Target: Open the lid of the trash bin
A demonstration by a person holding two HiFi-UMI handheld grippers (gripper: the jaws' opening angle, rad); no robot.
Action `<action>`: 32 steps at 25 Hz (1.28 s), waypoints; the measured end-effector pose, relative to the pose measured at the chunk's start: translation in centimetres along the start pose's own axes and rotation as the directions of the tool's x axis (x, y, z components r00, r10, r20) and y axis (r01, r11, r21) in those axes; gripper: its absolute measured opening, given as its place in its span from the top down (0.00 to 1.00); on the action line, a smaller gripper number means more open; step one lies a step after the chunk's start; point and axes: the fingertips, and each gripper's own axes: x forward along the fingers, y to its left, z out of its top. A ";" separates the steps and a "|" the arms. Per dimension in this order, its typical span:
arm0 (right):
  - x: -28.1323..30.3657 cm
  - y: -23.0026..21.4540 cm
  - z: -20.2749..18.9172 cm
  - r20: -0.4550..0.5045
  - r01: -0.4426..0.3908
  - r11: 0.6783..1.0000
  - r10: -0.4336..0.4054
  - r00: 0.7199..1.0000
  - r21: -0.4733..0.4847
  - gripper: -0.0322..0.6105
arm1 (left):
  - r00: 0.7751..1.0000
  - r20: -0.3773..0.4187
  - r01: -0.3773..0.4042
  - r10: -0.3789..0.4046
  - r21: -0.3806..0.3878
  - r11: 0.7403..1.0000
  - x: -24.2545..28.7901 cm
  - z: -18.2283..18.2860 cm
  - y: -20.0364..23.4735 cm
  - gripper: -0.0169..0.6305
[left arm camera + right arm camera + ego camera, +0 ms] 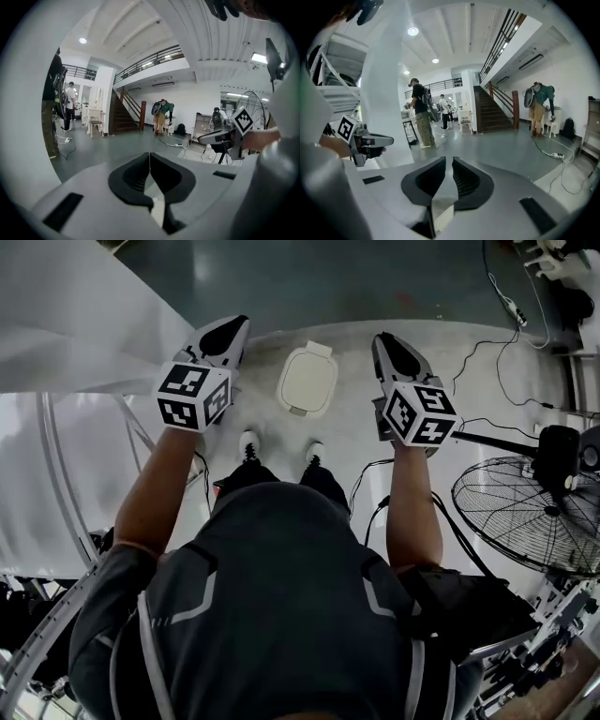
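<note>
Bright, even indoor light fills every view. Round ceiling lamps glare white in the right gripper view, and a ceiling panel glares in the left gripper view. Both gripper views bulge like a fisheye, with black corners. The left gripper looks soft close to the lens. In the head view the person's back sits in shade.

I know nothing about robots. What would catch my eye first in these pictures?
A person holds out two tongs, each capped with a black-and-white patterned cube. The left tongs are shut and the right tongs slightly apart, both empty. Between them on the floor stands a small white bin, shut, and a big fan sits at the right edge.
</note>
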 end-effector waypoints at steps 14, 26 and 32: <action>8.6 -2.8 -17.3 -0.276 -0.082 0.993 0.103 0.956 0.086 0.72 | 0.956 -0.292 0.012 -0.020 -0.028 1.000 7.6 -17.1 -1.4 0.81; 12.5 -2.1 -33.5 -0.475 -0.041 0.984 0.121 0.872 0.176 0.64 | 0.844 -0.533 0.033 -0.060 -0.061 0.998 12.8 -34.4 -3.2 0.69; 13.5 -0.5 -40.5 -0.549 -0.063 0.976 0.169 0.819 0.207 0.70 | 0.818 -0.574 0.016 -0.045 -0.056 0.998 13.8 -40.3 -3.6 0.82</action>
